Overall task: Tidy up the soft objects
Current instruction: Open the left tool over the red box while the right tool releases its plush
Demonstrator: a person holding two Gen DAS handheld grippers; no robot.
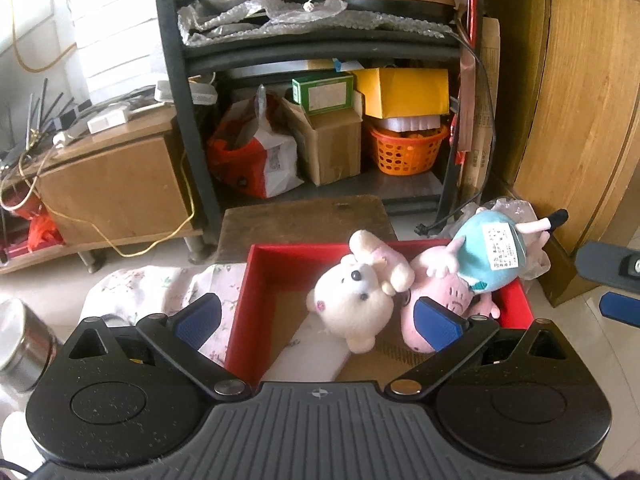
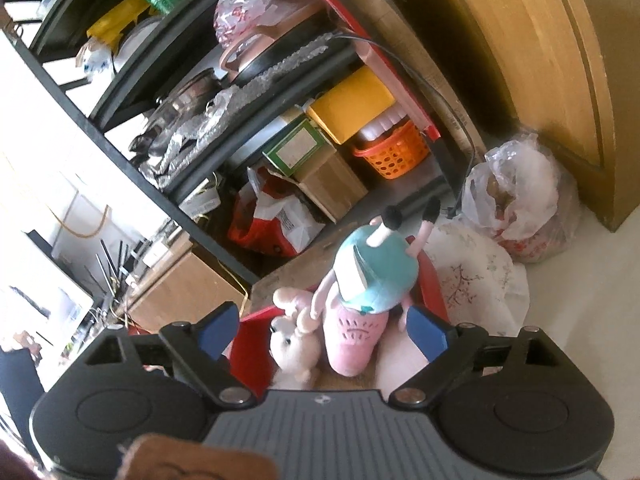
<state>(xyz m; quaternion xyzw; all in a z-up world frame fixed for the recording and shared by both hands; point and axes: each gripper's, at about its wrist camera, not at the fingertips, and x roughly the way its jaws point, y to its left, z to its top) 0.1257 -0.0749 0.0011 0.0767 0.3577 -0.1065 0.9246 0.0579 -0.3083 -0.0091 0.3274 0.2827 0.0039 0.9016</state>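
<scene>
A red box (image 1: 256,280) sits on the floor and holds a white plush bear (image 1: 352,300) and a pink pig plush in a teal dress (image 1: 480,260), head down. My left gripper (image 1: 318,322) is open over the box, the bear between its blue pads. In the right wrist view the pig plush (image 2: 372,280) and the bear (image 2: 292,344) lie in the red box (image 2: 248,340). My right gripper (image 2: 324,330) is open around them and holds nothing. Its fingers also show at the right edge of the left wrist view (image 1: 616,284).
A floral cloth (image 1: 152,288) lies left of the box, another floral bundle (image 2: 480,280) and a plastic bag (image 2: 520,204) to its right. A black shelf (image 1: 188,120) with boxes and an orange basket (image 1: 404,148) stands behind. A wooden cabinet (image 1: 580,100) is at right, a metal can (image 1: 20,344) at left.
</scene>
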